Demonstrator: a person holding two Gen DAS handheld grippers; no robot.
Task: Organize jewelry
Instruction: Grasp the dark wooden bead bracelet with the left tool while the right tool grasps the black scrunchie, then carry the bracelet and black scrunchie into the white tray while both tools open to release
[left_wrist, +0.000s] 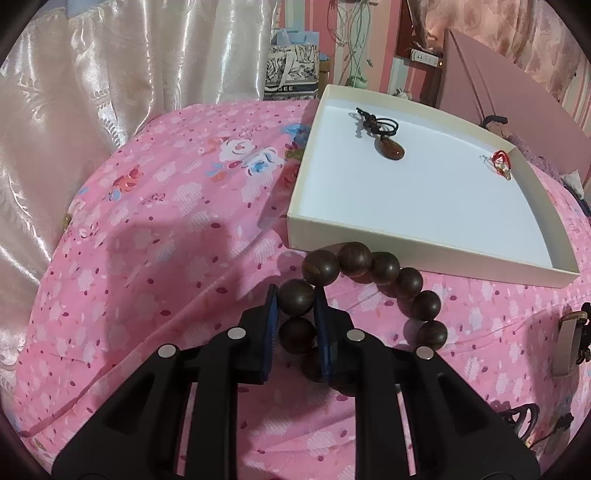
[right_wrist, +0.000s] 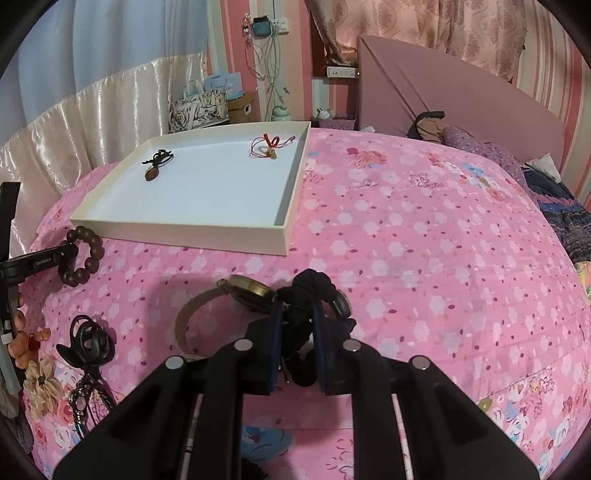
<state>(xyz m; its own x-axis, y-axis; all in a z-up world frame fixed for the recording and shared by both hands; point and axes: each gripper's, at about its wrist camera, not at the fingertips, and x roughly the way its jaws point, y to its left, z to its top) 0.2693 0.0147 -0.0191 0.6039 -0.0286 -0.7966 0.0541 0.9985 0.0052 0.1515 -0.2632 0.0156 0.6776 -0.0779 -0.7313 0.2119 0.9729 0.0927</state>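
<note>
In the left wrist view my left gripper (left_wrist: 296, 295) is shut on one bead of a dark wooden bead bracelet (left_wrist: 384, 267), which lies on the pink floral bedspread just in front of the cream tray (left_wrist: 406, 247). Inside the tray lie a brown pendant on black cord (left_wrist: 393, 151) and a red cord charm (left_wrist: 500, 162). In the right wrist view my right gripper (right_wrist: 298, 308) is shut on a black twisted fabric band (right_wrist: 310, 282), beside a brass-cased watch with a tan strap (right_wrist: 255, 291). That view also shows the tray (right_wrist: 177, 230) and the bracelet (right_wrist: 86, 254) at far left.
A black hair clip (right_wrist: 86, 343), orange flower ornaments (right_wrist: 27, 343) and a dark chain (right_wrist: 83, 402) lie on the bedspread at lower left. Satin curtain hangs on the left; a pink headboard (right_wrist: 443, 92) and piled clothes (right_wrist: 554, 199) are at the right.
</note>
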